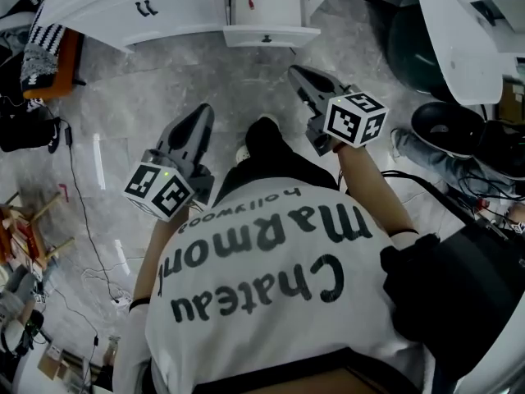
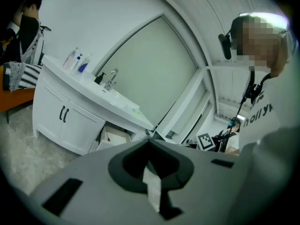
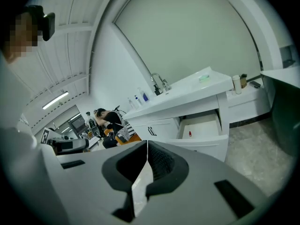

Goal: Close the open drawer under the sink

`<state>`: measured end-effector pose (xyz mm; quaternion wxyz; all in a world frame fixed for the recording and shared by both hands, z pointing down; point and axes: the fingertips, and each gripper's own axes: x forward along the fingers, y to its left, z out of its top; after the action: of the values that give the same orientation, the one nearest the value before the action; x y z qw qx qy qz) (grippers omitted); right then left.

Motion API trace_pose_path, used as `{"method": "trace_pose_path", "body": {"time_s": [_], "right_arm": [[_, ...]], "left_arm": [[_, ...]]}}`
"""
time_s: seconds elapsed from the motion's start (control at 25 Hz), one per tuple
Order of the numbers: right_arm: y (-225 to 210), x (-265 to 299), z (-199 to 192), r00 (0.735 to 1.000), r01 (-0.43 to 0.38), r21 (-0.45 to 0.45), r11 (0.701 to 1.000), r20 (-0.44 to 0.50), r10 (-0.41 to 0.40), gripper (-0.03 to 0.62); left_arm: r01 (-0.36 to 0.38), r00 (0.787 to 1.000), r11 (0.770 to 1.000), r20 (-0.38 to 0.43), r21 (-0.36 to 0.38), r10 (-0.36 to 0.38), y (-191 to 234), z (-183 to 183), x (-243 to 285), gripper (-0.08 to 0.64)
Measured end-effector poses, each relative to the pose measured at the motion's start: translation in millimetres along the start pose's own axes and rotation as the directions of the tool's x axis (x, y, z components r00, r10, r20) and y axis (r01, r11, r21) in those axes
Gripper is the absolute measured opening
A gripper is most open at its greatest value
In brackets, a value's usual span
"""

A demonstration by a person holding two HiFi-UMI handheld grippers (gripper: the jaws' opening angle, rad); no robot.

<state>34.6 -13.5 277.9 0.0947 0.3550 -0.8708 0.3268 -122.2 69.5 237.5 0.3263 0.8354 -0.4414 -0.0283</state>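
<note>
The white drawer point(image 1: 268, 11) stands pulled out of the white vanity point(image 1: 148, 6) at the top of the head view, a small red item inside it. It also shows in the right gripper view as an open drawer point(image 3: 202, 134) and, partly hidden, in the left gripper view as a drawer point(image 2: 112, 138). My left gripper point(image 1: 202, 115) is shut and empty, well short of the vanity. My right gripper point(image 1: 297, 73) is shut and empty too, nearer the drawer front but apart from it. Jaw tips meet in both gripper views: left gripper point(image 2: 149, 136), right gripper point(image 3: 147, 142).
A grey marbled floor point(image 1: 164, 89) lies between me and the vanity. A white panel point(image 1: 459, 31) and a dark round bin point(image 1: 447, 125) stand at the right. Cables and clutter point(image 1: 33, 130) lie at the left. A person point(image 3: 105, 118) sits far left of the vanity.
</note>
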Motion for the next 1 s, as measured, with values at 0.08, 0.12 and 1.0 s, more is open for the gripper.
{"method": "trace_pose_path", "body": {"time_s": [0.08, 0.12, 1.0], "right_arm": [[-11, 10, -6, 1.0, -0.004, 0.018, 1.0, -0.021, 0.004, 0.012], [-17, 16, -9, 1.0, -0.007, 0.028, 1.0, -0.03, 0.008, 0.012], [-120, 115, -46, 0.962, -0.113, 0.013, 0.993, -0.25, 0.113, 0.014]], "left_arm": [[-0.028, 1.0, 1.0, 0.001, -0.014, 0.028, 10, -4, 10, 0.008], [-0.037, 0.999, 0.999, -0.008, -0.021, 0.037, 14, -6, 16, 0.008], [-0.154, 0.988, 0.988, -0.02, -0.02, 0.153, 73, -4, 132, 0.008]]}}
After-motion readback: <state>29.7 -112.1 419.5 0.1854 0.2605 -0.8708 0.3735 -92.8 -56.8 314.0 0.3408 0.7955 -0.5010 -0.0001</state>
